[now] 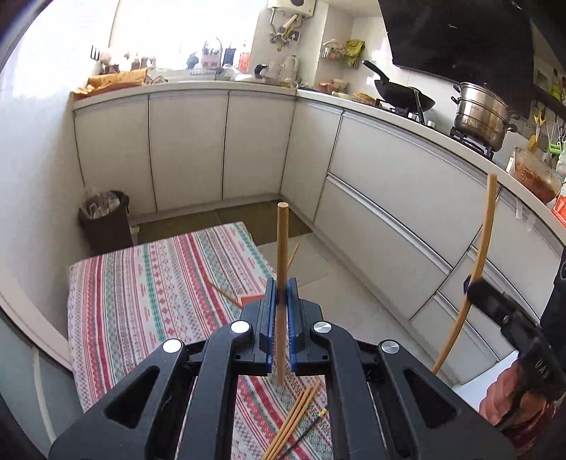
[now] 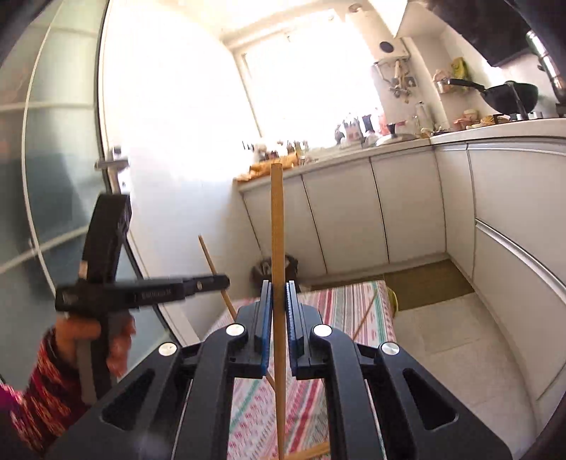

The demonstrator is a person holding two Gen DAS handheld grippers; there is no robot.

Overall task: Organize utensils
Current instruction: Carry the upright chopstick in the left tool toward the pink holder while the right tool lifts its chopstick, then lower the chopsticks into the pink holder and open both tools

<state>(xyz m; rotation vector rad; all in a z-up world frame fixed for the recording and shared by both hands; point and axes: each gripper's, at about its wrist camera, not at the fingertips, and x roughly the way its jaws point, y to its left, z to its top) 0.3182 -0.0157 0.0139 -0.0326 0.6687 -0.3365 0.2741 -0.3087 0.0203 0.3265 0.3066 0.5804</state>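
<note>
No text, label, brand, number or sign is legible in either wrist view; the pale markings printed on the side of the left hand-held gripper (image 2: 212,283) are too blurred to read.

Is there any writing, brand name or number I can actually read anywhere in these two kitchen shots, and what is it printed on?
None can be read for certain.
Pale lettering on the right gripper, seen in the left view: blurred.
Pale lettering on the left gripper, seen in the right view: blurred.
Markings on the water heater: washed out.
Packets on the wall shelf: too small.
</note>
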